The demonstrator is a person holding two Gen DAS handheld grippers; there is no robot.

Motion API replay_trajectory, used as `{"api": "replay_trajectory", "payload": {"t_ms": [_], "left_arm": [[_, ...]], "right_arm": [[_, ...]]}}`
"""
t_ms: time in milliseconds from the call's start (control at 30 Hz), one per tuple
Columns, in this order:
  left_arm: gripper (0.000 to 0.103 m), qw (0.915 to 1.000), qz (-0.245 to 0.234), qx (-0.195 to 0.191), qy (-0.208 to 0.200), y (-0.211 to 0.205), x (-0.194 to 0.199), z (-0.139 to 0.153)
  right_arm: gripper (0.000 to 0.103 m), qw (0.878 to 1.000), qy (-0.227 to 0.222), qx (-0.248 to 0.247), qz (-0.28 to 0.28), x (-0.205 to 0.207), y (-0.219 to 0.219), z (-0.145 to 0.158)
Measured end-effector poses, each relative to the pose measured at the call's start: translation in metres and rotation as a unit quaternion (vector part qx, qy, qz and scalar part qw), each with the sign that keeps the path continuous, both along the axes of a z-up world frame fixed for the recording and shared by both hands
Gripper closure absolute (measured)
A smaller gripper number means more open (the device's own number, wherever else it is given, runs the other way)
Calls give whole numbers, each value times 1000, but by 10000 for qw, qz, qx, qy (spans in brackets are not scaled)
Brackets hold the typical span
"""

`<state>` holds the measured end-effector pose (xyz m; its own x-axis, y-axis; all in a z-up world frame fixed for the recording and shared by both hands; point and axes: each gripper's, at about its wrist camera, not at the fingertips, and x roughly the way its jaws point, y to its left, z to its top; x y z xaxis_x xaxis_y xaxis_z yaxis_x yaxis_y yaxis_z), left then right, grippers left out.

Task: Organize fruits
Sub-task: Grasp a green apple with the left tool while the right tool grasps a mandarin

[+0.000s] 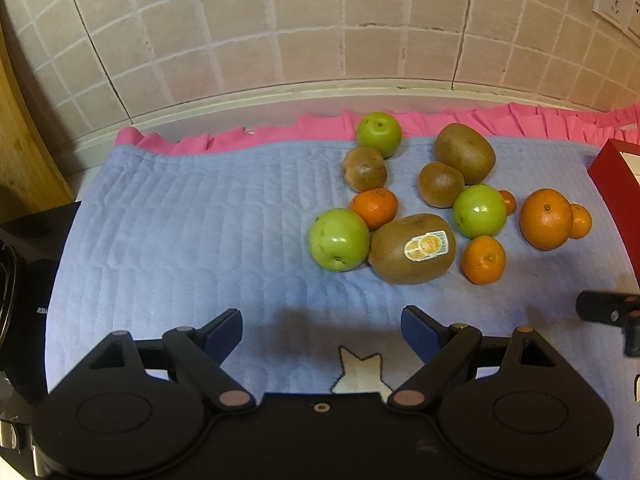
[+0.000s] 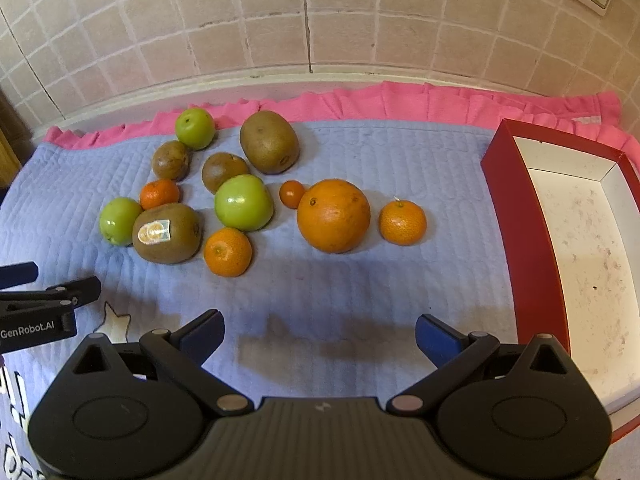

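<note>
Loose fruit lies on a blue quilted mat (image 1: 180, 220) (image 2: 360, 288): three green apples, several brown kiwis and several oranges. A stickered kiwi (image 1: 412, 249) (image 2: 167, 233) lies nearest, beside a green apple (image 1: 339, 239) (image 2: 119, 221). A large orange (image 1: 546, 218) (image 2: 333, 215) lies to the right with a small mandarin (image 2: 402, 222) beside it. My left gripper (image 1: 322, 330) is open and empty, short of the fruit. My right gripper (image 2: 320, 334) is open and empty, in front of the large orange. A red box (image 2: 524, 240) with a white inside stands at the right.
A tiled wall (image 2: 320, 20) rises behind the mat's pink frill (image 2: 400, 100). A black appliance (image 1: 24, 300) stands at the left edge in the left wrist view. The left gripper (image 2: 40, 304) shows at the left in the right wrist view; the right gripper (image 1: 612, 312) shows at the right in the left wrist view.
</note>
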<state>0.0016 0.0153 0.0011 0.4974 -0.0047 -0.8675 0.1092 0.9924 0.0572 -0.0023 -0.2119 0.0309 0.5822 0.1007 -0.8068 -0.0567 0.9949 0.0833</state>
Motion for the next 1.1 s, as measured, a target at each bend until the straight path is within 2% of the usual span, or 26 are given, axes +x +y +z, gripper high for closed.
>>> {"api": "replay_trajectory", "payload": {"t_ms": [133,233,333,433,500,533,600,800,967,1000,1033,1100], "left_arm": [[1,9994,-327,-114,-7,14,9,6],[1,9975,-694,-152,-45,23,23,8],[2,9954,-942,-161,68,28,38,1],[2,9939,-1049,-329,117,33,52,-8],[3,9926,-1084,-517,178,35,60,-14],[12,9922,-1051,-630,235,38,65,-17],[24,9913,-966,-819,357,39,72,-22],[24,9873,-1243,-891,422,29,82,-35],[24,9871,-1217,-989,311,30,88,-39],[32,9866,-1218,-1039,304,31,88,-39],[45,9843,-1224,-1224,330,33,88,-39],[45,9840,-1119,-1342,349,36,87,-39]], "right_arm": [[0,9995,-260,148,113,0,-4,7],[0,9982,-384,141,429,4,-2,11],[0,9946,-422,503,801,10,2,4],[12,9887,-523,830,1136,14,9,-12],[18,9885,-657,700,1167,17,16,-24],[23,9892,-720,578,1138,19,21,-31],[43,9894,-785,435,1141,22,27,-43],[47,9856,-849,478,1379,41,40,-63],[50,9827,-1034,153,1530,49,53,-72],[54,9821,-1045,153,1557,50,54,-73],[60,9815,-1080,146,1576,49,53,-72],[63,9801,-1175,101,1596,47,52,-70]]}}
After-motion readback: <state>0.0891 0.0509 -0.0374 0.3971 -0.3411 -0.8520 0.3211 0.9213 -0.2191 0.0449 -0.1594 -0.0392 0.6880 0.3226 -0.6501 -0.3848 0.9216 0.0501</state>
